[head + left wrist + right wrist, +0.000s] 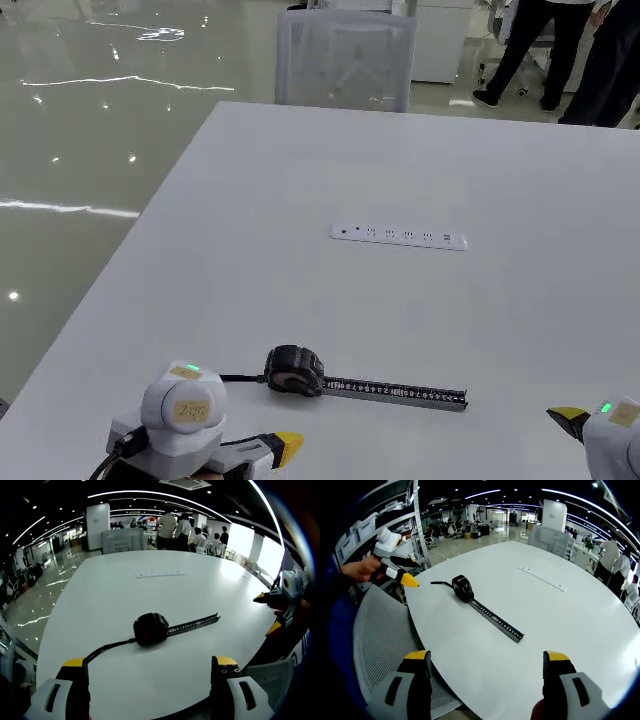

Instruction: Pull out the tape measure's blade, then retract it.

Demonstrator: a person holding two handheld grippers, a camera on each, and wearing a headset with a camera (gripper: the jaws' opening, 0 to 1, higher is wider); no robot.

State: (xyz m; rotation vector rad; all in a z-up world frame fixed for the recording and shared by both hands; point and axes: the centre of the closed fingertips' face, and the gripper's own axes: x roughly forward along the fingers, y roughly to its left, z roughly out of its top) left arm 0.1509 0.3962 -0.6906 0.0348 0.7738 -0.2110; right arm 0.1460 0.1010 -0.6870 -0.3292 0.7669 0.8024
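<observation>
A black tape measure (294,370) lies on the white table (300,200) near its front edge. Its blade (395,392) sticks out flat to the right, and a thin black strap trails off to the left. My left gripper (280,450) hovers at the table's front edge, just left of the case, and touches nothing. In its own view the left gripper (150,662) is wide open, with the tape measure (150,628) ahead of the jaws. My right gripper (568,418) is off to the right, past the blade's tip. It too is open (486,655) and holds nothing, with the tape measure (462,587) well ahead.
A white power strip (398,236) lies mid-table. At the table's far edge stands a mesh-backed chair (345,60), and people (560,50) stand beyond it at the back right. Another grey mesh chair (380,645) is at the near side.
</observation>
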